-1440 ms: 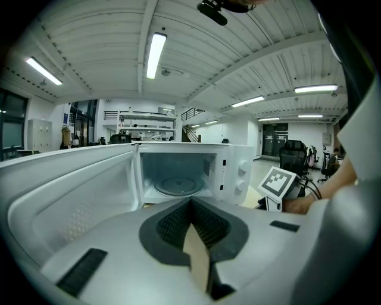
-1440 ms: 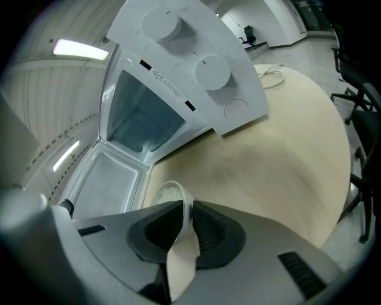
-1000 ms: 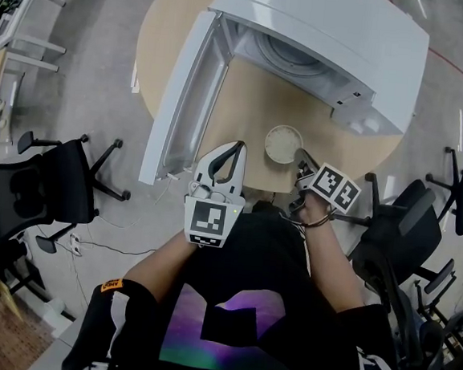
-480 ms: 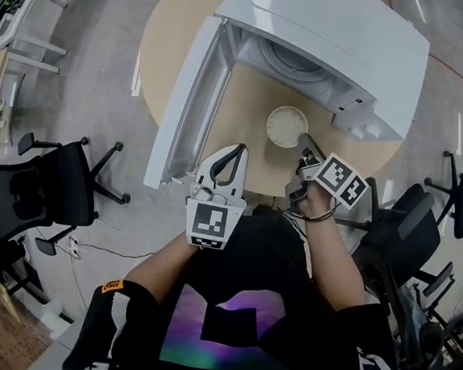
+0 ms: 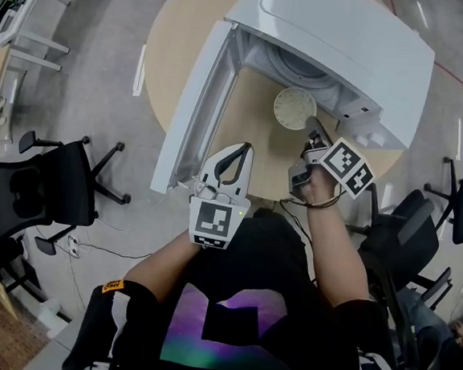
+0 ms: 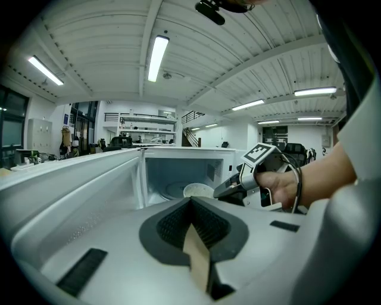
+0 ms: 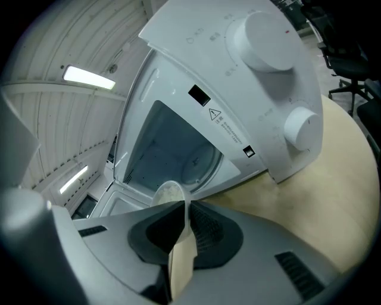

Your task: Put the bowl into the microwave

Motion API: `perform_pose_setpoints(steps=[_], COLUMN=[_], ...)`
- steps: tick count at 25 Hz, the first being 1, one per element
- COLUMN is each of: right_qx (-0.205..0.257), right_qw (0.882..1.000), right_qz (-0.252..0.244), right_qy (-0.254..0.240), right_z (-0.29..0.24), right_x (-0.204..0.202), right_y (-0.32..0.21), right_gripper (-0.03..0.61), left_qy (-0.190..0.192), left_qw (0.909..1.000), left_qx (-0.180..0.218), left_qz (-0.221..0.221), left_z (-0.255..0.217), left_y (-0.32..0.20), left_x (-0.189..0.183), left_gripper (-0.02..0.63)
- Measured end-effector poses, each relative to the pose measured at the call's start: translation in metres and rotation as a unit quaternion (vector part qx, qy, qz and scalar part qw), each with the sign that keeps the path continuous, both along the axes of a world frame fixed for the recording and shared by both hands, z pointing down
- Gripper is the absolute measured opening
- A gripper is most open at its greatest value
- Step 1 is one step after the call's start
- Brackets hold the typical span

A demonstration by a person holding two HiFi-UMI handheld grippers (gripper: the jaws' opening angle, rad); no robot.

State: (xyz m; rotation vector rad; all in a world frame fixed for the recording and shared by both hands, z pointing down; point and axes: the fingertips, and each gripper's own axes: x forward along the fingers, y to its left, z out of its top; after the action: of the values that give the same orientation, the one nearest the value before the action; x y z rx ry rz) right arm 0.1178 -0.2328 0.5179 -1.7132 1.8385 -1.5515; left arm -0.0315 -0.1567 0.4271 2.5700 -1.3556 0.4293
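Head view: a round wooden table (image 5: pixel 249 121) is seen from above, and a big white microwave (image 5: pixel 350 29) is set on it. The microwave door (image 5: pixel 194 108) is swung wide open to the left. The left gripper (image 5: pixel 236 152) is held low, close to the person's body and well away from the microwave. In the left gripper view its jaws are pressed together and nothing is held in them. The right gripper (image 5: pixel 310 131) is reached out to the front of the microwave. In the right gripper view its jaws are closed tight on the near rim of a small white bowl (image 5: pixel 295 107). The bowl is held right at the open mouth of the microwave, just in front of the round glass plate (image 7: pixel 199 161) inside.

The job looks nearly done. To do this step well, the bowl should be kept flat and pushed in slowly over the glass plate. It should be set down in the middle. The jaws should be opened only when the bowl is resting. Then the gripper should be pulled straight back, so the rim is not bumped.
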Motion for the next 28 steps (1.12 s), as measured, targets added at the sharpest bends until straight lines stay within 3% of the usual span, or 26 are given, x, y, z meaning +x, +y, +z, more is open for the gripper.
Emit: perform_pose_setpoints(steps=[15, 28], right_qx=[0.018, 0.051], right_qw=[0.997, 0.988], right_qz=[0.071, 0.146], right_qy=[-0.004, -0.026], right_z=[0.000, 0.008], right_x=[0.006, 0.019], right_y=[-0.068, -0.109], right_gripper=[0.043, 0.043], left_qy=[0.017, 0.008], left_qw=[0.9997, 0.9996], left_qx=[-0.004, -0.009], left_qz=[0.017, 0.025], left_z=[-0.004, -0.001], left_y=[-0.028, -0.041], left_x=[0.009, 0.015], left_gripper=[0.043, 0.043])
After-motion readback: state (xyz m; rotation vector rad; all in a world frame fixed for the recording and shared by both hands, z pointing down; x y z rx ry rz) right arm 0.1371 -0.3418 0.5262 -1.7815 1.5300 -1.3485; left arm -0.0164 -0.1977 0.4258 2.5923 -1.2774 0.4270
